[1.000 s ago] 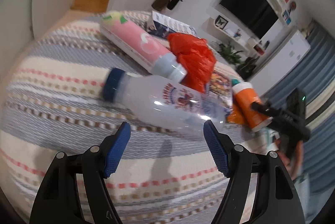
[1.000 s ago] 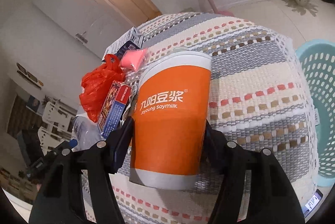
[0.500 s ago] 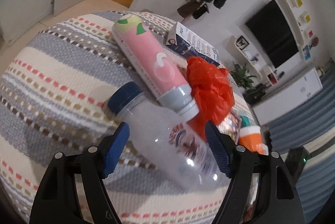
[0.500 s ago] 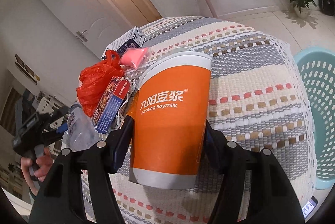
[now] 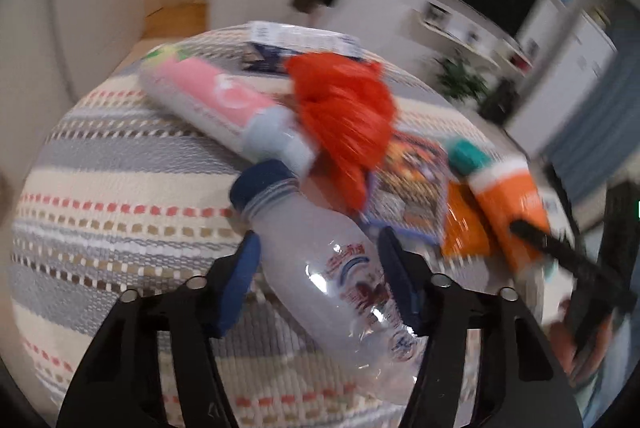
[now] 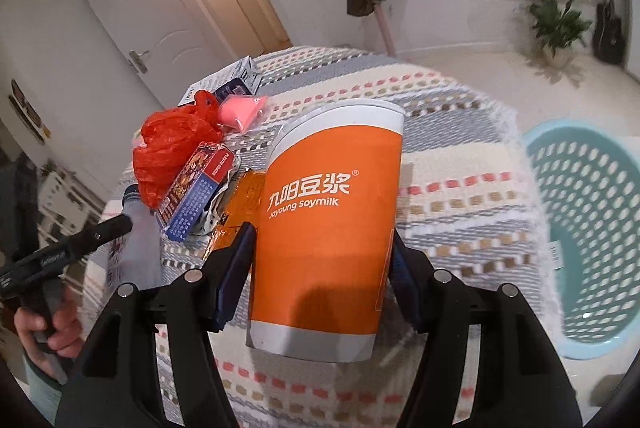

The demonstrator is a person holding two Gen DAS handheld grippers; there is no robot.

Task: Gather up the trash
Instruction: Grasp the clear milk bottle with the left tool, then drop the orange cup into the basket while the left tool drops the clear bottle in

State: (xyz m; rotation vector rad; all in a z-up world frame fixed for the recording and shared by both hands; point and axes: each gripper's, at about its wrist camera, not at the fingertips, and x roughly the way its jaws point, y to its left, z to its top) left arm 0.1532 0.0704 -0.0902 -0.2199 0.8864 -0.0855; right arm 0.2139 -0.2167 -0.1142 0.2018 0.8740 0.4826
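Observation:
My right gripper (image 6: pixel 320 248) is shut on an orange soymilk cup (image 6: pixel 328 228) and holds it over the striped tablecloth (image 6: pixel 460 188). My left gripper (image 5: pixel 316 260) has its blue pads on both sides of a clear plastic bottle (image 5: pixel 328 268) with a blue cap and is shut on it. The bottle points up-left in the blurred left wrist view. The cup also shows there at the right (image 5: pixel 508 204). The bottle shows in the right wrist view at the left (image 6: pixel 132 252).
On the table lie a red plastic bag (image 5: pixel 344 116), a pink tube (image 5: pixel 224 108), a card box (image 6: pixel 196 196), an orange wrapper (image 5: pixel 464 228) and a blue-white carton (image 6: pixel 236 84). A teal laundry basket (image 6: pixel 584 228) stands on the floor to the right.
My left gripper closed in around the clear bottle and took hold of it; the bottle swung so its cap points away. The right gripper kept the cup and shifted slightly.

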